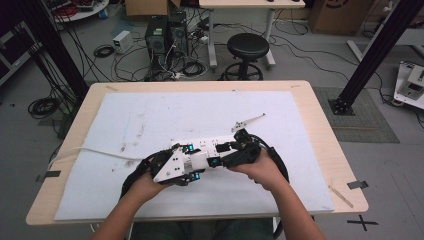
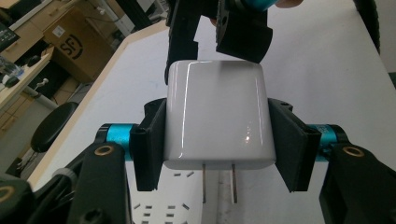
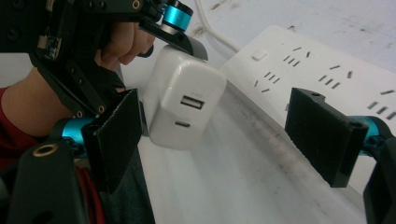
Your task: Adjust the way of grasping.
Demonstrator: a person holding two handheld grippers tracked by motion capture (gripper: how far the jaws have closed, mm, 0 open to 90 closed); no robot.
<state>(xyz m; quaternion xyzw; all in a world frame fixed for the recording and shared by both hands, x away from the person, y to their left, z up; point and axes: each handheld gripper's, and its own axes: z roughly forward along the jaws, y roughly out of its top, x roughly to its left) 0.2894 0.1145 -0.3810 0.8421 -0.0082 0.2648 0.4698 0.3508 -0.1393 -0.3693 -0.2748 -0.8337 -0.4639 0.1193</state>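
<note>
Left gripper (image 2: 217,154): I see its jaws clamped on the charger's two sides, prongs pointing back toward my camera.
Charger (image 2: 215,116): white block, held above the strip; in the right gripper view its USB ports face me.
Right gripper (image 3: 224,135): jaws wide apart, the charger just beside its left jaw; I cannot tell if they touch.
Strip (image 3: 317,79): white power strip lying on the mat, its cord running off to the left.
Mat (image 1: 150,115): white sheet covering the table (image 1: 320,115).
Stool (image 1: 247,47): on the floor beyond the table's far edge.

I see black two-jaw left gripper (image 2: 217,140) w/ blue collars, brass screws. Right gripper (image 3: 224,135) same build; black cable (image 1: 278,159). Red sleeve (image 3: 11,126) by wrist.
</note>
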